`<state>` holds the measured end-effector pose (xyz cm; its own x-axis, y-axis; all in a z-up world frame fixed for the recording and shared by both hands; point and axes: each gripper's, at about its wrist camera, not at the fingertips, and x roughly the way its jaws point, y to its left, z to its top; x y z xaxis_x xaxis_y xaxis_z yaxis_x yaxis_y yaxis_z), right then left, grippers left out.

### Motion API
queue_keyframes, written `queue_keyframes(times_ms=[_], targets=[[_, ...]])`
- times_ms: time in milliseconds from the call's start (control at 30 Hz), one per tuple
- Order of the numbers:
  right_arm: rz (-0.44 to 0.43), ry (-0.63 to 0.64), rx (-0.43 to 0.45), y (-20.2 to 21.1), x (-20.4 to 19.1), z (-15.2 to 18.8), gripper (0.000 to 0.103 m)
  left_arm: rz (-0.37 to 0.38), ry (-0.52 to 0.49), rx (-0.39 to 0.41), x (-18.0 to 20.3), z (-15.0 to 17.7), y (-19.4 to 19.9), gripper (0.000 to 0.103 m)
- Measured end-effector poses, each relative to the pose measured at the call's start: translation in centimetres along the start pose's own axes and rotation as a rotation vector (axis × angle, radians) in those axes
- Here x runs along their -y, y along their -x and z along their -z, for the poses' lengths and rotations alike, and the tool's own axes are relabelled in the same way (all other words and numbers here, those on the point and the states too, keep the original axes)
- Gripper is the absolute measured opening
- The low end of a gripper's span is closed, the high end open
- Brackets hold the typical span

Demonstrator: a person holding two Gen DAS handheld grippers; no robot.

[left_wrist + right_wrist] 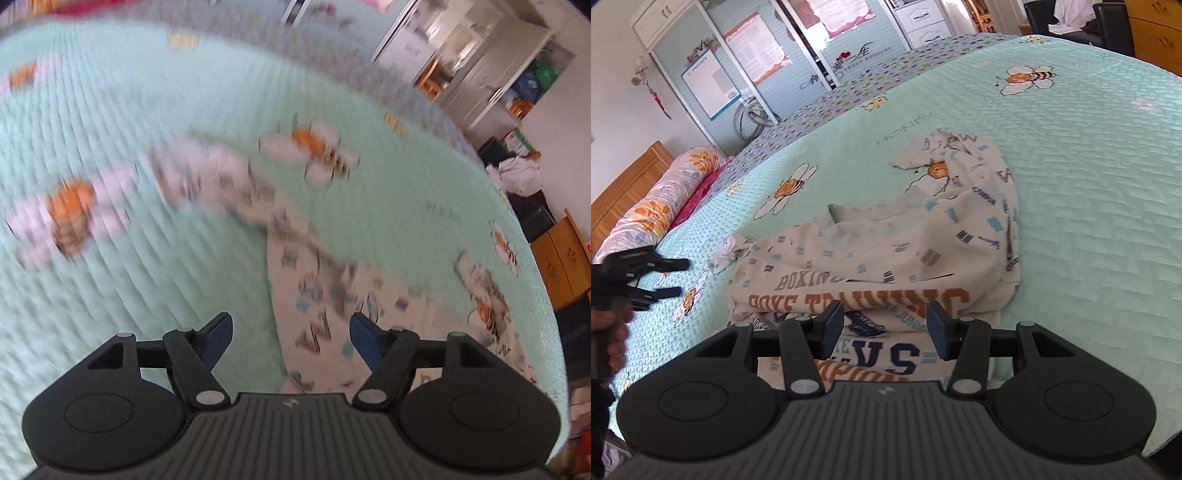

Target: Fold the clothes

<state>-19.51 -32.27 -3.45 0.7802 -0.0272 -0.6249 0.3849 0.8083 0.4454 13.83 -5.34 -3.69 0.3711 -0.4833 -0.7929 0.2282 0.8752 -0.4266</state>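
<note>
Mint-green quilted bedspread (1089,206) printed with bees and daisies, covering the bed and filling most of both views; purple-flecked border strip (849,92) along its far edge. Beyond that edge, wardrobe with sliding doors (746,62) carrying pasted posters and lettering. At far left, wooden headboard (624,181) with a floral bolster pillow (661,206) lying along it. At far right, wooden cabinet (1160,29).

Cream printed T-shirt (871,254) spread crumpled on the bedspread in the near middle of the right wrist view, neckline toward the far side, orange and navy chest lettering nearest the camera, one sleeve (960,162) flung out toward the far right, the other bunched at left. Blurred in the left wrist view, with the same shirt (314,314) stretching from near centre-right off to the far left.

Right gripper (885,326) poised just above the shirt's lettered chest, jaws spread wide, nothing between them. Left gripper (291,339) likewise released, jaws well apart over the shirt's edge and bare bedspread; also visible at the left edge of the right wrist view (670,277), near the bunched sleeve but apart from it, held by a hand (613,332).
</note>
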Motion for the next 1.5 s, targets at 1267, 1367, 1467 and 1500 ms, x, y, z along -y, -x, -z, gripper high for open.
queue_keyframes(times_ms=[1267,1367,1467,1500], targets=[[-0.053,0.214,0.048,-2.7,-4.1,-5.9,0.063,-0.023,-0.108,0.133,-0.9,0.7,5.2,0.072],[-0.051,0.288,0.034,-5.9,-4.9,-8.0,0.063,-0.037,-0.19,0.013,-0.6,-0.3,1.0,0.072],[-0.016,0.363,0.003,-9.8,-4.8,-10.0,0.063,-0.101,-0.223,-0.043,-1.5,-1.3,-2.9,0.072],[0.032,0.382,-0.015,-11.2,-4.4,-10.4,0.063,-0.116,-0.219,-0.055,-1.8,-1.5,-3.8,0.072]])
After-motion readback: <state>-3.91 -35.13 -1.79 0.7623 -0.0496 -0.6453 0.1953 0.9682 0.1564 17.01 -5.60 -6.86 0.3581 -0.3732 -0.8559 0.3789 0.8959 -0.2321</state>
